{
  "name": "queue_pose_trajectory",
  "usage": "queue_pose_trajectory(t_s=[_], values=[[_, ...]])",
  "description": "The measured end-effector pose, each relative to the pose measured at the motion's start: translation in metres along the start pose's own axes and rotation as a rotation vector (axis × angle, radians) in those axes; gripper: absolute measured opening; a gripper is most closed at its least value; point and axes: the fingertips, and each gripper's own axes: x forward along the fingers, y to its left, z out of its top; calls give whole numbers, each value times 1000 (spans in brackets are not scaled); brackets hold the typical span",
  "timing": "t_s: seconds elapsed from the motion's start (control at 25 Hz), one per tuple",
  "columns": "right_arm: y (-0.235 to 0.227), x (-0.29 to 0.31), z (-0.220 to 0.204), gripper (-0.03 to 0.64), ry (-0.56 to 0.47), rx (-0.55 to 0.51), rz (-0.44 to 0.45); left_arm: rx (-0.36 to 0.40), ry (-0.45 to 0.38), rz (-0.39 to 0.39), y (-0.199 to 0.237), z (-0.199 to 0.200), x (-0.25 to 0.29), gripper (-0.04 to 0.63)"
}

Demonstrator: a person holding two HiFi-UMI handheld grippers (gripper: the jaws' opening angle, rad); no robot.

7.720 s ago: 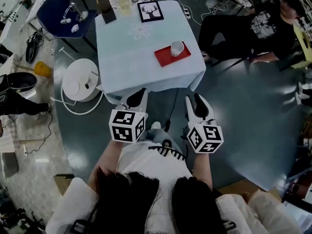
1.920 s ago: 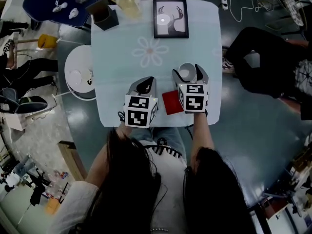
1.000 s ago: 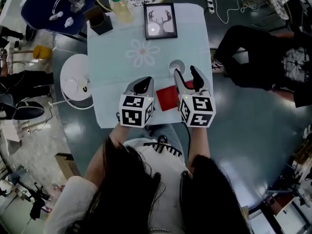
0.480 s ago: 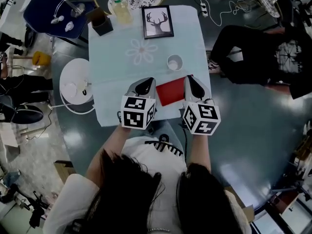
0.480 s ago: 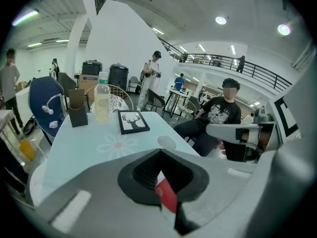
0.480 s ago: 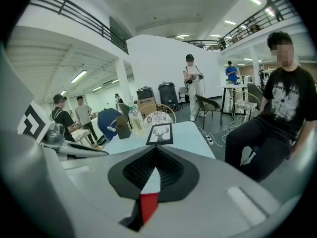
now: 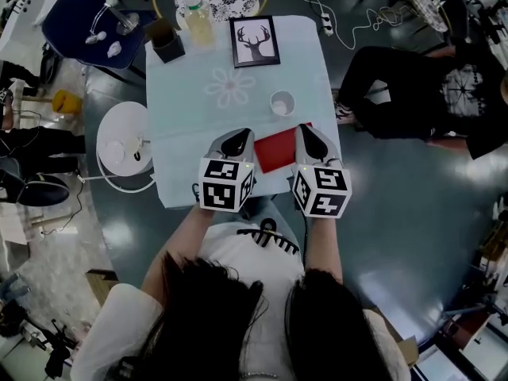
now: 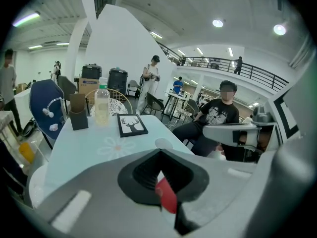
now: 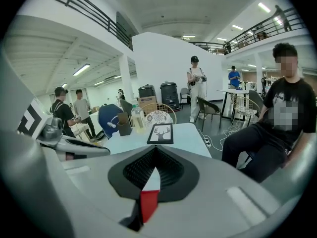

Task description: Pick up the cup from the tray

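Observation:
The white cup (image 7: 282, 102) stands upright on the pale blue tablecloth, beyond the red tray (image 7: 275, 151) and off it. The tray lies bare at the table's near edge. My left gripper (image 7: 236, 136) hovers shut just left of the tray, holding nothing. My right gripper (image 7: 305, 131) is shut and empty over the tray's right end, a short way nearer than the cup. In the left gripper view the cup (image 8: 163, 143) peeks over the shut gripper (image 8: 159, 155), with the tray (image 8: 167, 197) showing through the gap. In the right gripper view the tray (image 9: 147, 202) shows under the shut gripper (image 9: 156, 152).
A framed deer picture (image 7: 254, 42), a drink bottle (image 7: 198, 22) and a dark box (image 7: 165, 40) stand at the table's far end. A white round stool (image 7: 125, 141) is left of the table. A seated person (image 7: 413, 78) is to the right.
The cup went from the tray to the tablecloth with my right gripper. That gripper then let go, drew back toward the near edge and shut. The left gripper stayed put.

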Motion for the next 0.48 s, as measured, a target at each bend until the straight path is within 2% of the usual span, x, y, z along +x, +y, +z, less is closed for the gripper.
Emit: queue_pose_trajectory(t_s=[0.48], values=[[1,-12,-12,21,19,-40,-30,10,-20,-4,-5,2,-6,0]])
